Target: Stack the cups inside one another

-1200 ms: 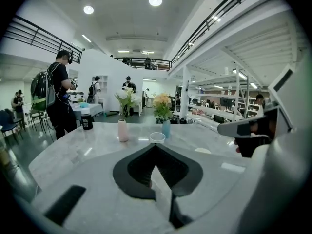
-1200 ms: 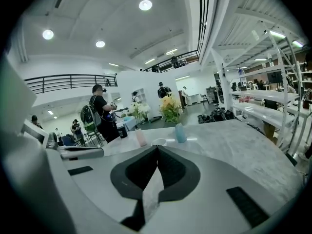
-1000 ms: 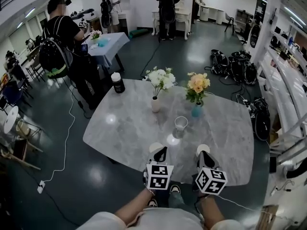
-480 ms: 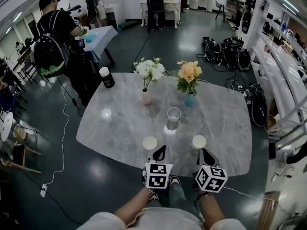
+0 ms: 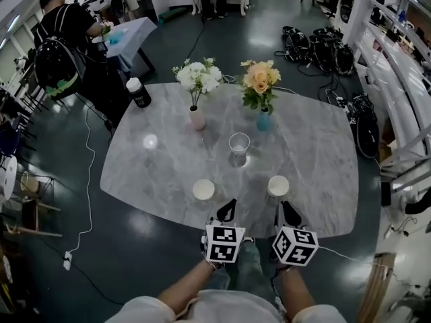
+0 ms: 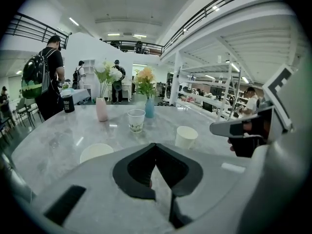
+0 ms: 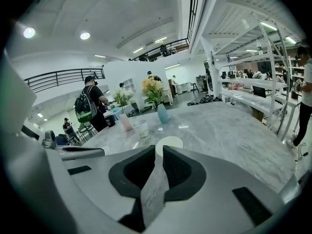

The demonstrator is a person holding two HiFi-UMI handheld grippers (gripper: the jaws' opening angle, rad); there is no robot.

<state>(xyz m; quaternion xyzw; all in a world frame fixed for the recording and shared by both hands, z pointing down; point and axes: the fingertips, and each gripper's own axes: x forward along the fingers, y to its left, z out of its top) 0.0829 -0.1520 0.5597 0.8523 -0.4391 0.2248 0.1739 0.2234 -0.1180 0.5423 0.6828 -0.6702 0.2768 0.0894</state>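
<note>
Head view: three cups are standing apart on a grey marble table (image 5: 316,160), with a clear cup (image 5: 239,143) sitting mid-table before two flower vases (image 5: 196,118) and a left paper cup (image 5: 203,190) and right paper cup (image 5: 278,185) sitting nearer the person. The left gripper (image 5: 229,208) and right gripper (image 5: 285,212) are hovering at the near edge. Left gripper view: its jaws are pressing together on nothing, with the left paper cup (image 6: 96,151) sitting just beyond them to the left. Right gripper view: its jaws are also closing on nothing, pointing at the right paper cup (image 7: 169,143) just ahead.
</note>
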